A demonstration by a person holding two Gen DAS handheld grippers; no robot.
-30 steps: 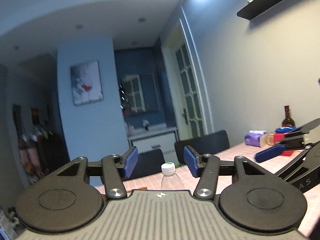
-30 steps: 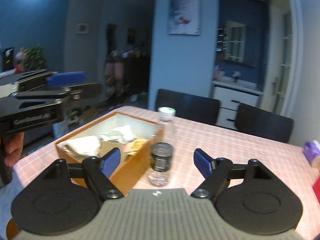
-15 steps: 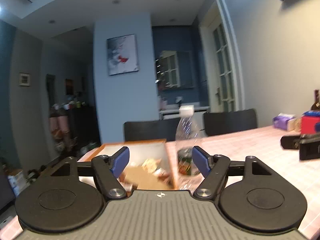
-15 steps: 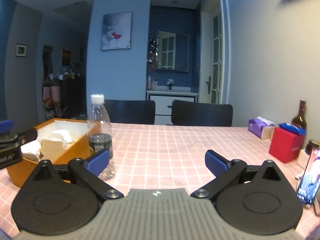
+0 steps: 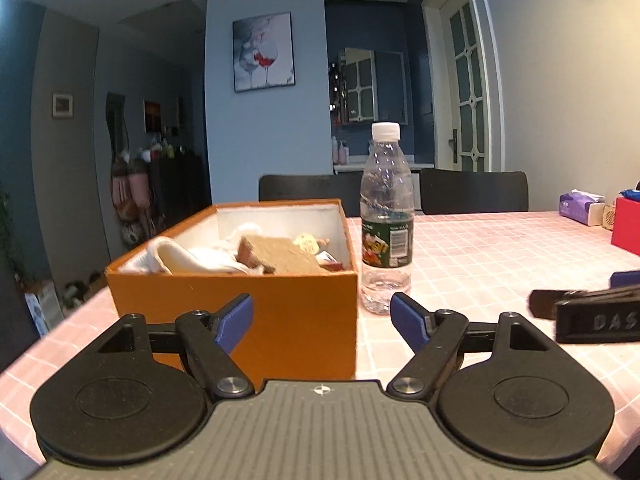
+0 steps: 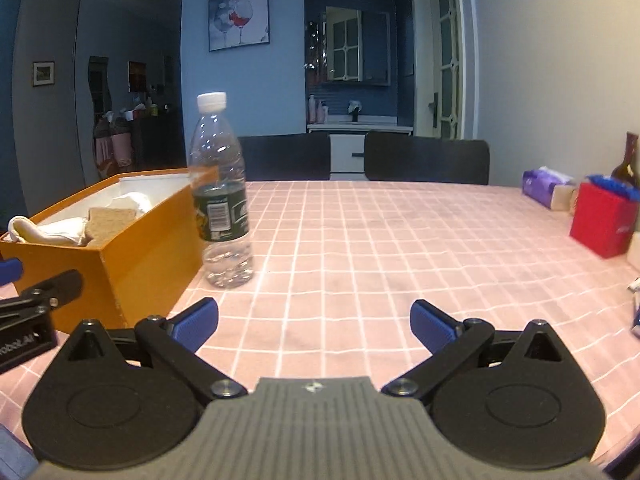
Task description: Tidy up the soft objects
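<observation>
Blue walls, a wine-glass painting, two dark chairs and a glazed white door.

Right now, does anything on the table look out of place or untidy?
The soft things in the orange box lie in a loose heap; a white cloth hangs over its rim. The water bottle stands upright beside the box. Nothing spilled.

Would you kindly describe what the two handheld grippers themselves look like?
The left gripper and right gripper look alike: black linkage arms on round black discs, silver pivot screws, blue ribbed fingertips, and a grey ridged body. White lettering marks each side. No cables or sleeves show.
</observation>
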